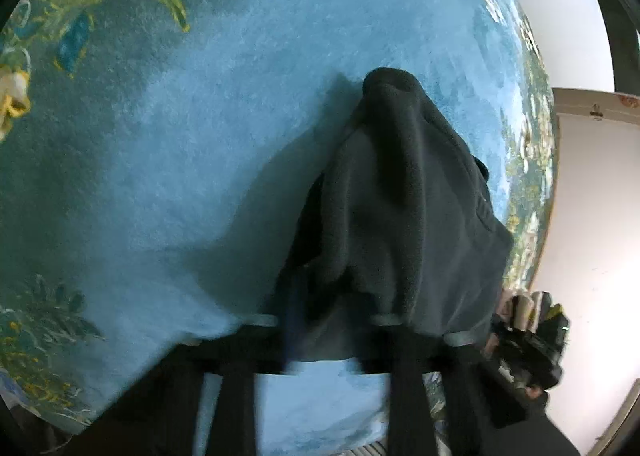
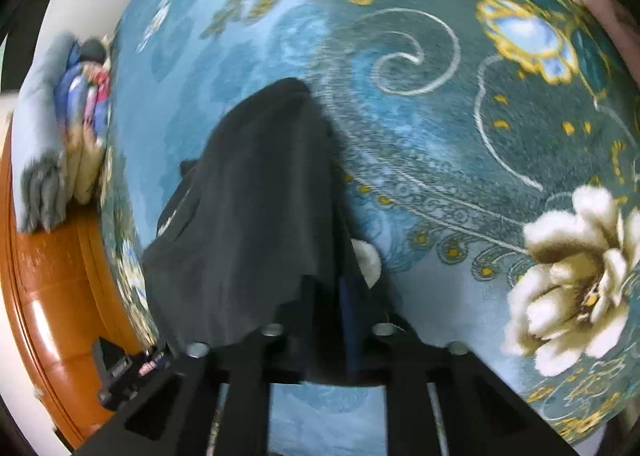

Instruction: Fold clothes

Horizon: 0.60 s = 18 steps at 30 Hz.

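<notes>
A dark grey fleece garment (image 1: 404, 207) hangs from my left gripper (image 1: 328, 320), which is shut on its edge and holds it above the blue flowered carpet (image 1: 200, 135). The cloth drapes over the fingers and hides the tips. In the right wrist view the same dark garment (image 2: 256, 215) hangs from my right gripper (image 2: 328, 320), which is also shut on it. The other gripper (image 1: 528, 336) shows at the lower right of the left wrist view, and at the lower left of the right wrist view (image 2: 120, 372).
The blue carpet (image 2: 440, 159) has white and gold flowers. A stack of folded clothes (image 2: 76, 127) lies beyond its left edge, next to orange wooden furniture (image 2: 48, 296). A white wall and door (image 1: 580, 175) stand to the right.
</notes>
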Available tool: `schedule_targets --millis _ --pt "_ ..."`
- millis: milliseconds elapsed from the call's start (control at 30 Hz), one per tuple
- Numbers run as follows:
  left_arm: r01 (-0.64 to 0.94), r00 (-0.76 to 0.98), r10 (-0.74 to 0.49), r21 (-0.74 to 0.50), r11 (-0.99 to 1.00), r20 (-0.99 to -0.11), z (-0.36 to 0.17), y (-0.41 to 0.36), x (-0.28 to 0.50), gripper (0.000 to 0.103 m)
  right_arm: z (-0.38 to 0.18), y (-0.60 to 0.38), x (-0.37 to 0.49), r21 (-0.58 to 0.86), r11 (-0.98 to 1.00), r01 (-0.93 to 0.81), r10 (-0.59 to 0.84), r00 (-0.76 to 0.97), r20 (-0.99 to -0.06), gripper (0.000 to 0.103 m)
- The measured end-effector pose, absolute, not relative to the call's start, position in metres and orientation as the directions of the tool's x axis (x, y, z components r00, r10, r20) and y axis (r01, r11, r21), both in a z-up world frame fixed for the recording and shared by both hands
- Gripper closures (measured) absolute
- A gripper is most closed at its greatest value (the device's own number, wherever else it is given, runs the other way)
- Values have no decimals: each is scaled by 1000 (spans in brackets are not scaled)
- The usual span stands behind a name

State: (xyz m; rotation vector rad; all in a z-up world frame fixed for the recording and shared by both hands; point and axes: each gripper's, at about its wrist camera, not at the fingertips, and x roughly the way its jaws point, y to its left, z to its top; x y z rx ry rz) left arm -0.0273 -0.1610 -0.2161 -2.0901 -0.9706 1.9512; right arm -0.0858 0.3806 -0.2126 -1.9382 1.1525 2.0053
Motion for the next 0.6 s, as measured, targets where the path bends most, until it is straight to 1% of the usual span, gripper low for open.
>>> schedule_targets --millis 133,200,333,400,500,567,600 --pt "378 -100 511 -508 -774 -854 -204 -173 -24 94 -190 386 -88 425 -720 -548 -363 -225 -904 99" --pt "382 -77 494 -483 -787 -866 -207 -158 -26 94 -199 389 -90 395 -735 -551 -353 -186 -917 99" --pt "447 -45 490 -456 -769 -870 -219 -161 -45 94 -225 389 -86 352 -733 -582 -344 -130 -930 99" --pt "495 -52 517 -472 -730 -854 -222 -166 -42 94 -232 389 -84 358 -707 -610 -352 -136 -926 99" --pt "480 -58 530 -489 -728 -846 -211 -165 -39 93 -225 387 -82 385 -694 -608 -360 -171 -917 97" --pt "474 -72 535 -501 -724 -842 -200 -167 -35 87 -213 388 -77 415 -689 -594 -363 -213 -907 94" --pt "481 -85 538 -508 -715 -838 -195 -169 -31 76 -207 388 -75 426 -684 -592 -361 -232 -903 94"
